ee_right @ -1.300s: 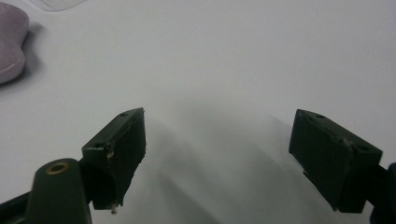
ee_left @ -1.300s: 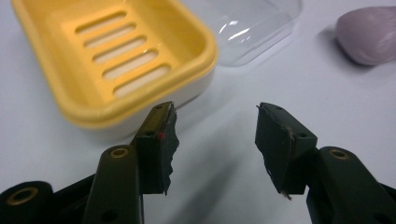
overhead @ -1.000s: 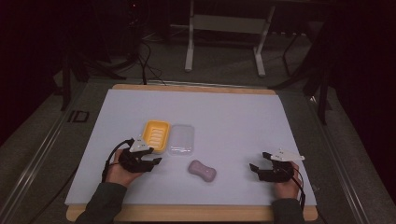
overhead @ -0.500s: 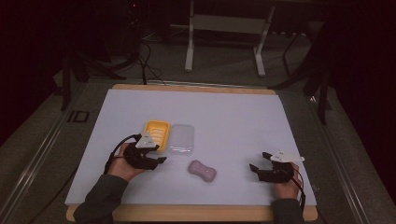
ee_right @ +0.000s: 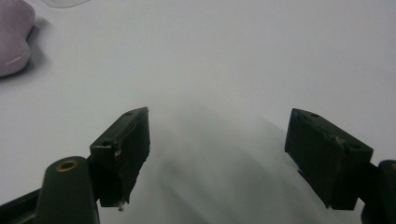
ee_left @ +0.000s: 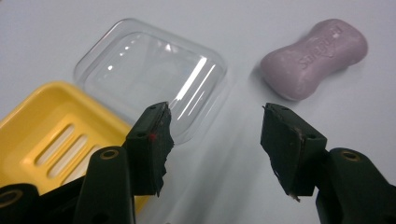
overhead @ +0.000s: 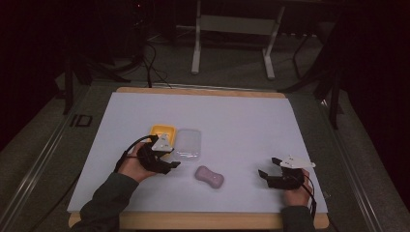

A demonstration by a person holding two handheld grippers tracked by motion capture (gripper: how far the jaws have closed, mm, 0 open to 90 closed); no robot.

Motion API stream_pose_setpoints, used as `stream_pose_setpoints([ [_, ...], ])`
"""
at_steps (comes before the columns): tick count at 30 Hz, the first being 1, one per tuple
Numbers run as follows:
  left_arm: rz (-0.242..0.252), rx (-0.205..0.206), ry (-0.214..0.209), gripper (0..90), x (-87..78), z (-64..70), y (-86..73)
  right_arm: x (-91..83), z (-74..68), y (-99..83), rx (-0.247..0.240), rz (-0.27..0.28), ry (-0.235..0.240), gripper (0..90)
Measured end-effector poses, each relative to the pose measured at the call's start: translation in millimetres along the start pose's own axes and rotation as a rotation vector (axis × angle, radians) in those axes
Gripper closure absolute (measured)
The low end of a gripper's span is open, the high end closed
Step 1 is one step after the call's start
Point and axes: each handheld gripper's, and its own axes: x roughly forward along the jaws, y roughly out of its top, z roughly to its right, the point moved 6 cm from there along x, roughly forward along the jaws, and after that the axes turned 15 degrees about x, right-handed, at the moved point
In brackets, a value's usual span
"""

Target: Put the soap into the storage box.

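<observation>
A pink soap bar [overhead: 209, 177] [ee_left: 314, 57] lies near the front middle of the white table [overhead: 241, 121]. Behind it to the left sit a yellow soap dish [overhead: 162, 132] [ee_left: 51, 135] and, touching its right side, a clear plastic lid [overhead: 188, 143] [ee_left: 149, 70]. My left gripper [overhead: 167, 162] [ee_left: 215, 133] hovers open just in front of the dish and lid, with the soap ahead to its right and nothing between its jaws. My right gripper [overhead: 266, 176] [ee_right: 217, 149] rests open near the front right of the table, jaws wide apart over bare surface; the soap [ee_right: 11, 37] is at its far left.
The table has a wooden border [overhead: 203, 220] along its front edge. Beyond the back edge stand a metal frame [overhead: 232, 34] and cables [overhead: 145, 53] on the dark floor.
My left gripper has moved a little to the right, toward the soap, along the front of the dish and lid. The right gripper has stayed in place.
</observation>
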Motion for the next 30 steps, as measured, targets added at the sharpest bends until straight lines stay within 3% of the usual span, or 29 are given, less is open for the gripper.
stream_pose_setpoints([
  [8,-0.016,0.060,-0.018,43.4,4.2,-2.5,15.3,-0.2,0.1,0.1,0.001,0.004,0.000,21.8],
  [30,-0.033,0.169,-0.065,41.7,17.3,-1.5,48.4,-2.5,0.3,0.8,0.007,0.028,0.011,21.8],
])
